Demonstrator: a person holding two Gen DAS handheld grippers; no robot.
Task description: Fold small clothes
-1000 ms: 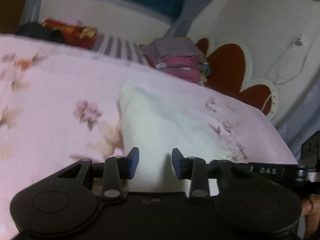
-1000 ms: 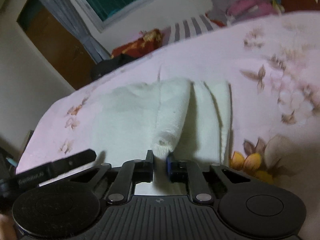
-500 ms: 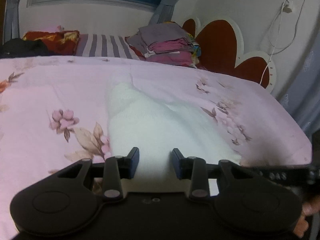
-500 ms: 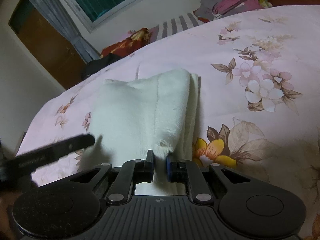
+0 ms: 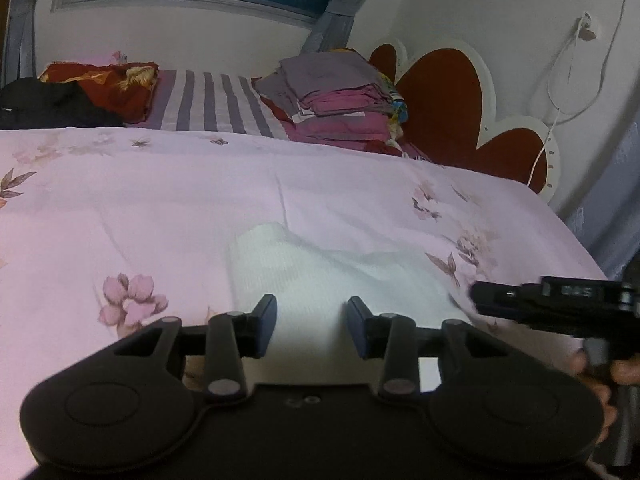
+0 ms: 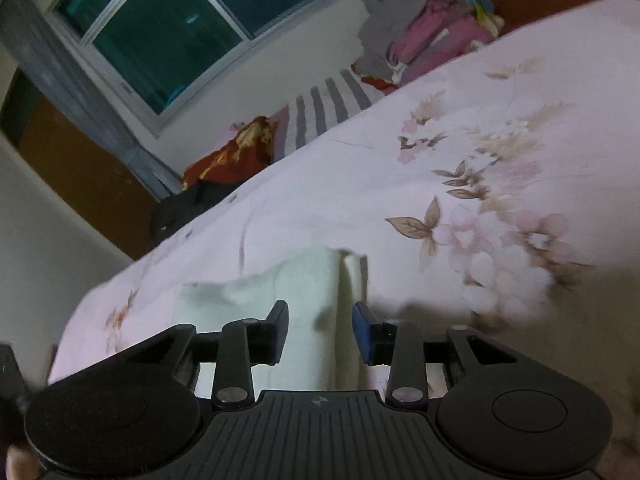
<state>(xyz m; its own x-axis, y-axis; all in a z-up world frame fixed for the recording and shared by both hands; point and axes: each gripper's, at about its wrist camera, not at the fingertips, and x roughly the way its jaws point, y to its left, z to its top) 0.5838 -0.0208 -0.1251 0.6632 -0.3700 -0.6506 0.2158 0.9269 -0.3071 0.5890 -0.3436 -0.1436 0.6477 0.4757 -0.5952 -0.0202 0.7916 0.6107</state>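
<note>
White ribbed knit, a small folded garment, lies on the pink floral bedsheet close in front of both tools, which is where the fold is being worked. It sits flat enough for the soft sheet to support it, so neither tool needs to carry any weight.

The left gripper hovers just above the garment's near edge with its two blue-padded fingers spread apart and nothing between them; the cloth shows through the gap, lying below. The right gripper is likewise spread, its fingers standing either side of a raised vertical fold of the knit without pinching it. From the left wrist view, the right tool's black body reaches in from the right, beside the garment's right edge, held by the person's hand.

Judging from the doubled layers visible along the garment's right side in the right wrist view, one fold looks already laid, and the parted jaws suggest both tools are free to take a fresh hold for the next one.

Farther back, a stack of folded purple and pink clothes rests by the red heart-shaped headboard, probably where finished pieces go.
</note>
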